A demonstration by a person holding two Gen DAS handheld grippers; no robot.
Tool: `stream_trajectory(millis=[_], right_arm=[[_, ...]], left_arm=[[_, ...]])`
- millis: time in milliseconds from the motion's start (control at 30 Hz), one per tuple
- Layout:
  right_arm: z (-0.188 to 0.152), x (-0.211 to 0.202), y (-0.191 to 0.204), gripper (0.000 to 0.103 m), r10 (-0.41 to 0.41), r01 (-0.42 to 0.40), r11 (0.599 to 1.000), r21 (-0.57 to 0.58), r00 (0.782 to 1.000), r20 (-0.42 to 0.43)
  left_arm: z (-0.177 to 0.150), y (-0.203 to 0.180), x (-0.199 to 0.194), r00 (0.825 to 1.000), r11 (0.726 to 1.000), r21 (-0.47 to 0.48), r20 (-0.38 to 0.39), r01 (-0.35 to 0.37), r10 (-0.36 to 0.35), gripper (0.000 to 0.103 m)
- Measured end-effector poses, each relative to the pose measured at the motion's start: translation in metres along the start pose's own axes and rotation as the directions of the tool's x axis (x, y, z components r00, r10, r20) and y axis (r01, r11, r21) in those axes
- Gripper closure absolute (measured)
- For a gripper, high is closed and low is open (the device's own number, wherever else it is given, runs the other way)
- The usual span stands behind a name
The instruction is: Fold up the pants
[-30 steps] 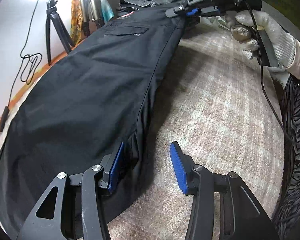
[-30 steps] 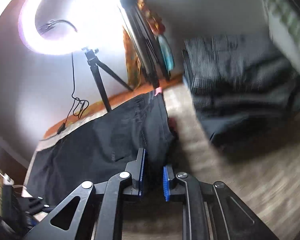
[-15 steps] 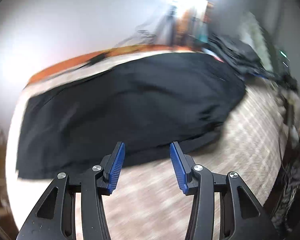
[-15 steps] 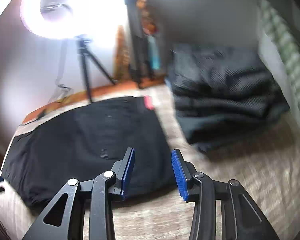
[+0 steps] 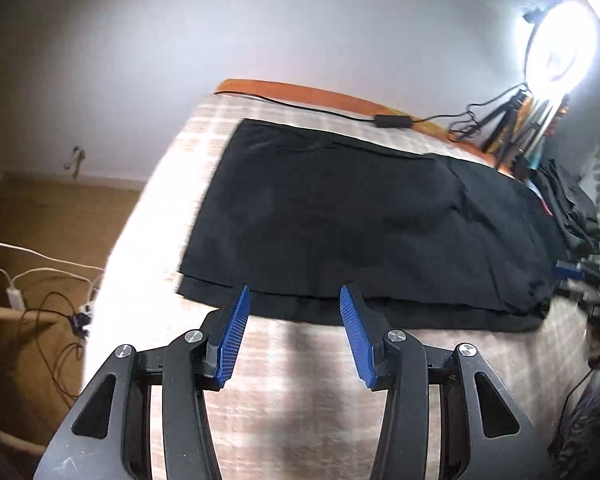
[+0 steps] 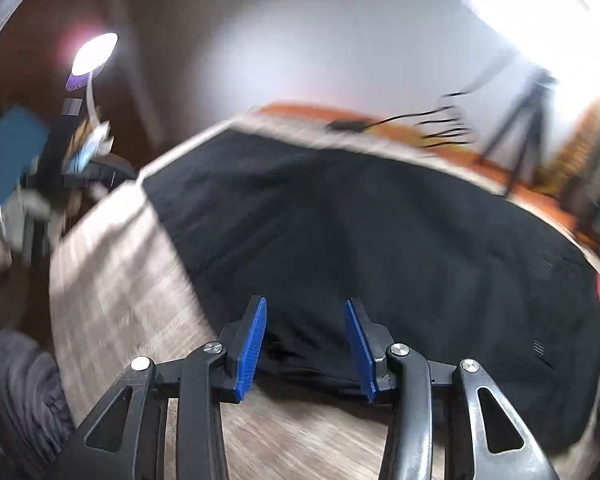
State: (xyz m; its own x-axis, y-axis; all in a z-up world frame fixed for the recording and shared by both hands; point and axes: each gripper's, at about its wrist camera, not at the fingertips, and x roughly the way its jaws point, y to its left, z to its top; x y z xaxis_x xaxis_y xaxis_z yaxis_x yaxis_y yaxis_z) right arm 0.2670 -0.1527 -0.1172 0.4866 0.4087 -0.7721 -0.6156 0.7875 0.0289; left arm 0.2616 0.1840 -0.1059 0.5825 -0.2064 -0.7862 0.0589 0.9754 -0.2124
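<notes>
progress: pants lie flat on the bed, legs stacked lengthwise, cross folds judged left | left claw part open, empty, pants edge at its 12 o'clock | right claw jaws just opened partway, over the pants' near edge, nothing gripped

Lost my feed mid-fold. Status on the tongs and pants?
Left tongs open, empty. Right tongs open, just released. Black fabric pants flat, folded lengthwise on checked bedcover. Nothing blocking.
</notes>
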Motion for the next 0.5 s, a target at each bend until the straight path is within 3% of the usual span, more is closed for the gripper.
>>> stream_trajectory(millis=[67, 200, 267, 367, 400, 433, 500], right_arm=[[-0.002, 0.016, 0.013, 0.06, 0.004, -0.006, 0.999, -0.049, 0.999, -0.048], [-0.008, 0.038, 0.03, 0.055, -0.112, 0.094, 0.98, -0.176, 0.99, -0.089], [-0.01, 0.043, 0.033, 0.055, -0.107, 0.085, 0.976, -0.201, 0.989, -0.1], [-0.012, 0.047, 0.036, 0.055, -0.102, 0.08, 0.971, -0.223, 0.991, -0.09], [-0.013, 0.048, 0.033, 0.061, -0.091, 0.069, 0.974, -0.218, 0.991, -0.094], [-0.012, 0.048, 0.031, 0.077, -0.076, 0.055, 0.976, -0.209, 0.992, -0.097], [-0.01, 0.045, 0.027, 0.092, -0.084, 0.063, 0.976, -0.206, 0.992, -0.096]], left_arm=[[0.001, 0.005, -0.001, 1.0, 1.0, -0.012, 0.005, 0.003, -0.003, 0.058], [0.004, 0.006, 0.003, 1.0, 1.0, -0.014, -0.001, 0.004, -0.004, 0.058], [0.004, 0.009, 0.006, 1.0, 1.0, -0.022, -0.008, 0.002, -0.002, 0.058], [0.007, 0.018, 0.011, 1.0, 0.998, -0.065, -0.006, 0.0, 0.0, 0.048], [0.008, 0.024, 0.011, 1.0, 0.996, -0.09, 0.0, 0.002, -0.003, 0.048], [0.01, 0.03, 0.01, 1.0, 0.992, -0.122, 0.009, 0.01, -0.009, 0.048], [0.013, 0.043, 0.009, 1.0, 0.984, -0.176, 0.021, 0.021, -0.017, 0.048]])
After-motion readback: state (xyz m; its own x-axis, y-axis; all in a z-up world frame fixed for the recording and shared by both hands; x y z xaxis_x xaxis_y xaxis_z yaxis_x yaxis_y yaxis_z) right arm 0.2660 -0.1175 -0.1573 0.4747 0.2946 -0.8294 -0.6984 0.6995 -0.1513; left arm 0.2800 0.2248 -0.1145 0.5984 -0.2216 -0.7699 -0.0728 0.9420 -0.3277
